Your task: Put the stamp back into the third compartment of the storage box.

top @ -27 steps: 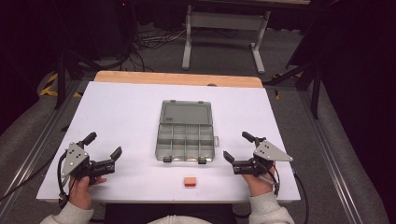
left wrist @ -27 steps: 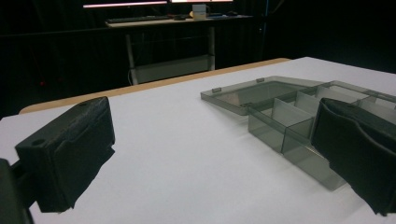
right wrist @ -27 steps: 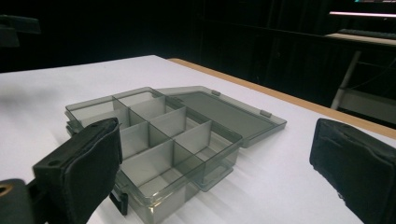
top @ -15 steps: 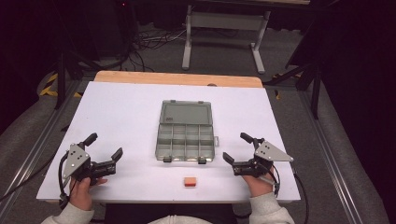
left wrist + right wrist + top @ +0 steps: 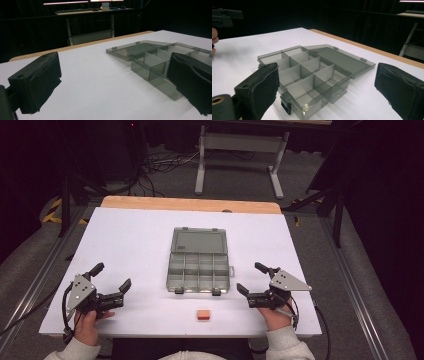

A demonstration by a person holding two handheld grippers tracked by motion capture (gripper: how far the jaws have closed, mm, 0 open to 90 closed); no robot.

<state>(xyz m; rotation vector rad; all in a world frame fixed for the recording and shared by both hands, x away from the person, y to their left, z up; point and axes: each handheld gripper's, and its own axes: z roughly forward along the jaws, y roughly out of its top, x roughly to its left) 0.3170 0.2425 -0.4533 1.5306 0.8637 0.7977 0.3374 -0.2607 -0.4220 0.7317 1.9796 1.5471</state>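
Note:
A smoky grey plastic compartment box lies open at the table's middle, its lid flat behind it and its several cells bare. A small orange block sits near the front edge, just in front of the box. My left gripper rests at the front left with its jaws open and nothing between them. My right gripper stands open at the front right, beside the box's corner. In the left gripper view the box lies ahead to the right. In the right gripper view the box is close ahead between the wide-apart pads.
The white table top has a wooden strip along its far edge. Behind it stand a metal stand and cables on the dark floor. The other gripper shows at the far left of the right gripper view.

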